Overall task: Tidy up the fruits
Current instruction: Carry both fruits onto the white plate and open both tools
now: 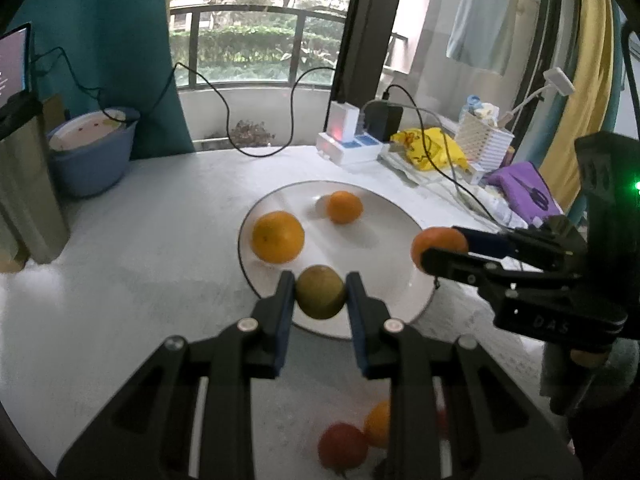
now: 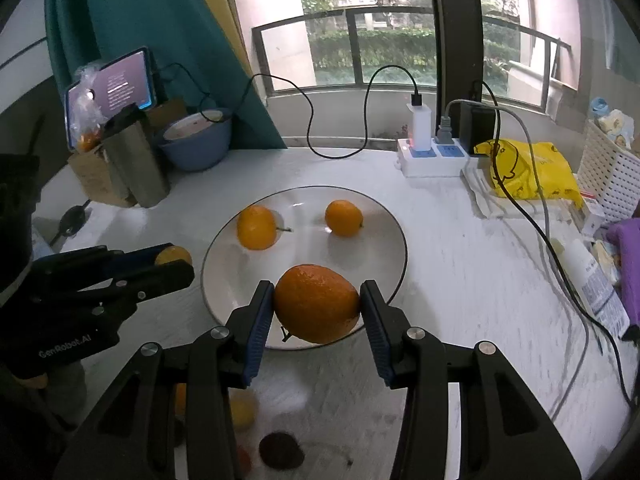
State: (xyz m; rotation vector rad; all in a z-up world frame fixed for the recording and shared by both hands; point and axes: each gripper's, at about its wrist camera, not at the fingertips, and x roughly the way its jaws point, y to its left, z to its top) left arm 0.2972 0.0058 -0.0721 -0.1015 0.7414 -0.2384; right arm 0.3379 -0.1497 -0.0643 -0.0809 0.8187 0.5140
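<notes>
1. Nearest the left wrist camera, a red fruit [image 1: 343,445] and a small orange fruit [image 1: 378,423] lie on the table [image 1: 140,280] under the left gripper [image 1: 320,292]; they are blurred and partly hidden by its arms.
2. The left gripper is clamped on a greenish-yellow citrus [image 1: 320,292], a blue pad pressed to each flank, held over the near rim of the white plate [image 1: 384,236]. The fruit is nearly round, so no long axis can be told.
3. The right gripper [image 2: 317,304] is clamped on a large orange [image 2: 317,304] over the near part of the plate [image 2: 384,264]. Its long axis runs across, from pad to pad, and a small dark stem bit shows at its lower left.
4. On the plate beyond lie two oranges, apart from each other: the left orange [image 2: 257,227] with a thin stem pointing right, and the smaller far orange [image 2: 344,218].
5. The table is pale and mottled. At its far edge stand a white power strip [image 2: 430,158] with plugged chargers, a yellow bag [image 2: 528,174], a white basket [image 2: 610,178], a blue bowl [image 2: 196,140] and a metal canister [image 2: 136,160].
6. Behind are a teal curtain [image 2: 160,40], a lit screen [image 2: 116,88] and a balcony rail [image 2: 352,12] with greenery outside.
7. The left gripper's body reads "GenRobot.AI" in the right wrist view; the right gripper's reads "DAS" in the left wrist view.
</notes>
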